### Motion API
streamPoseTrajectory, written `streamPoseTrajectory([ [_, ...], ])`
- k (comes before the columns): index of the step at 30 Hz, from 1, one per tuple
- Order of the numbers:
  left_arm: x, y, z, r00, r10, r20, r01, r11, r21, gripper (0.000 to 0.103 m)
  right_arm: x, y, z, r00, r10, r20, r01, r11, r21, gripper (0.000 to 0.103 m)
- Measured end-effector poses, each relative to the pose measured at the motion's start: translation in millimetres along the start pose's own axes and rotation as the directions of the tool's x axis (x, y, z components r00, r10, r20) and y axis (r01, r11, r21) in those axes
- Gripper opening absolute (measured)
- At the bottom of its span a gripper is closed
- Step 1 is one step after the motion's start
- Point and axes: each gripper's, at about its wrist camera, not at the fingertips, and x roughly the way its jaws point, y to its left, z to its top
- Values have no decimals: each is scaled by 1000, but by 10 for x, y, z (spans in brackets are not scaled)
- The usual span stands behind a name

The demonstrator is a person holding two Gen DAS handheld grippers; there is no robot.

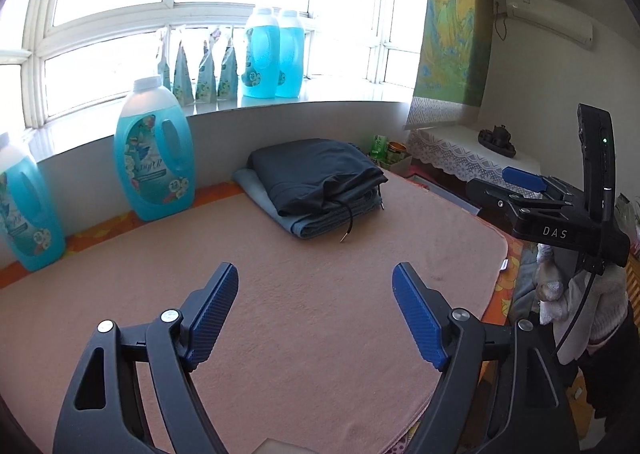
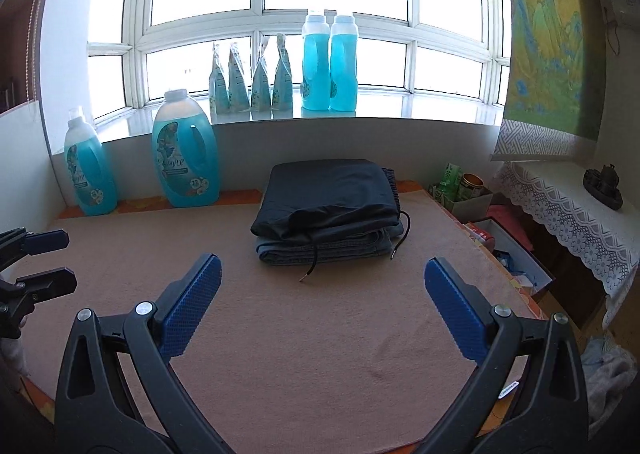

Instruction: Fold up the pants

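A wide pink fleece mat covers the table. At its far side lies the folded dark navy pants, stacked on folded grey-blue jeans. The left gripper and the right gripper hover near, both with jaws wide apart, holding nothing.

Folded pants lie stacked on jeans, behind both grippers.

Matt dark cloth pants, fuzzy pink mat (napped), glossy plastic bottles
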Motion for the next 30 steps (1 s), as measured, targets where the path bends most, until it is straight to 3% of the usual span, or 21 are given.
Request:
streamPoseTrajectory([
  [10,-399,7,-517,981,195,22,-193,979,-65,82,-340,202,-365,1000,-19,12,19,1000,23,103],
  [30,-620,-63,-635,977,210,39,-205,972,-116,82,-516,257,-405,999,-24,32,24,999,23,103],
])
